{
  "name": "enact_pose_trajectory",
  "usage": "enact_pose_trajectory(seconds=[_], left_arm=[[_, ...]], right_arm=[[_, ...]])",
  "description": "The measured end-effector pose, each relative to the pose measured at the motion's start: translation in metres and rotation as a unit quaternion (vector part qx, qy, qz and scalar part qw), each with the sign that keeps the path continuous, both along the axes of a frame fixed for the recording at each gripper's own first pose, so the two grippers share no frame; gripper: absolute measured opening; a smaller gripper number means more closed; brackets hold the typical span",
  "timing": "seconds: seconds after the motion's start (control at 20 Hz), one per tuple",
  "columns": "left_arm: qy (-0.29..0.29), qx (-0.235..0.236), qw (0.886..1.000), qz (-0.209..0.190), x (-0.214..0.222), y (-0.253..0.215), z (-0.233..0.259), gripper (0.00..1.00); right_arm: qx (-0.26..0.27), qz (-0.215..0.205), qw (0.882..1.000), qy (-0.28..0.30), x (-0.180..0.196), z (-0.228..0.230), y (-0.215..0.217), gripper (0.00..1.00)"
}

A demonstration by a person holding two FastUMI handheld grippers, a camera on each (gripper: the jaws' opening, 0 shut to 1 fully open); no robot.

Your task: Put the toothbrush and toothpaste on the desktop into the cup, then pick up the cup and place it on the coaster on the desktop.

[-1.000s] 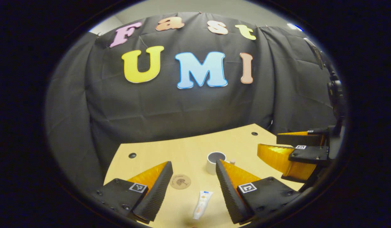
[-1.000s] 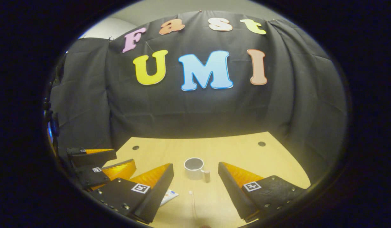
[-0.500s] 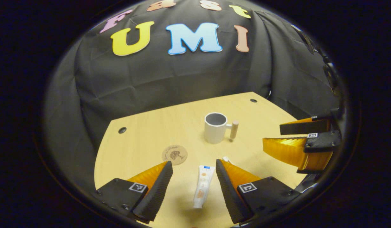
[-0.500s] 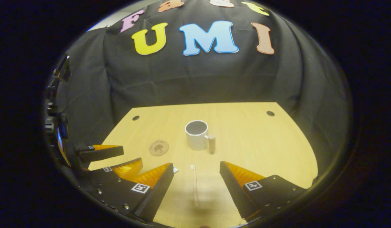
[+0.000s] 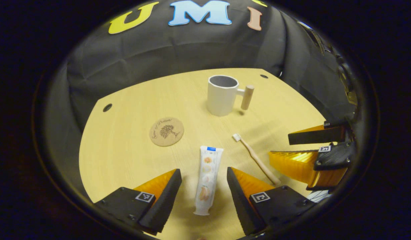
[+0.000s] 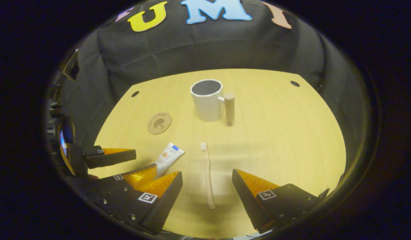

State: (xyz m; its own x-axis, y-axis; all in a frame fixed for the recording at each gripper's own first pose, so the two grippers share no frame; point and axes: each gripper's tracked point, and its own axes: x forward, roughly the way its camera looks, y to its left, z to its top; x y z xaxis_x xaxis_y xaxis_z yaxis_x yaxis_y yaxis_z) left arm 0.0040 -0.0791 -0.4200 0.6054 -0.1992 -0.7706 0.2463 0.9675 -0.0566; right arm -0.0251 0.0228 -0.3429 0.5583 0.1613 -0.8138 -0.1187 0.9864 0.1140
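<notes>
A white toothpaste tube (image 5: 205, 176) lies flat on the wooden desktop (image 5: 125, 156), its lower half between the fingers of my open left gripper (image 5: 204, 173), which hovers above it. A wooden toothbrush (image 6: 208, 176) lies lengthwise between the fingers of my open right gripper (image 6: 207, 176), bristles pointing away. The white cup (image 6: 207, 100) with a wooden handle stands upright and empty farther back, also the cup (image 5: 221, 95) in the left gripper view. A round cork coaster (image 5: 166, 131) lies left of the cup. The toothbrush (image 5: 255, 158) and the right gripper (image 5: 298, 146) appear at the right of the left gripper view.
The desktop (image 6: 285, 143) has small round holes near its far corners (image 6: 294, 83). Black cloth walls close in the back and sides. The toothpaste (image 6: 169, 156) and left gripper (image 6: 125, 161) sit at the lower left of the right gripper view.
Both grippers have tilted down and come closer to the desktop. The toothpaste now lies between the left fingers and the toothbrush between the right fingers. Nothing on the table has moved.
</notes>
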Motion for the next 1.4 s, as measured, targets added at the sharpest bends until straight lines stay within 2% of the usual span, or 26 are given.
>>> enact_pose_trajectory(seconds=[0.3, 0.6, 0.85, 1.1, 1.4], left_arm=[[0.052, 0.01, 0.998, -0.025, -0.003, -0.003, -0.032, 0.89], [0.09, 0.018, 0.995, -0.031, -0.002, -0.002, -0.051, 0.89], [0.114, 0.052, 0.991, -0.038, -0.002, 0.009, -0.057, 0.86], [0.128, 0.055, 0.99, -0.035, -0.001, 0.009, -0.062, 0.84], [0.14, 0.058, 0.988, -0.031, 0.001, 0.008, -0.057, 0.84]], right_arm=[[-0.005, -0.002, 0.998, 0.067, 0.002, -0.033, 0.004, 0.93], [-0.024, -0.006, 0.992, 0.122, 0.0, -0.06, -0.001, 0.93], [-0.035, -0.014, 0.989, 0.14, 0.004, -0.062, -0.004, 0.92], [-0.087, 0.016, 0.983, 0.159, -0.002, -0.066, -0.003, 0.94], [-0.086, -0.007, 0.98, 0.181, -0.003, -0.068, -0.004, 0.95]])
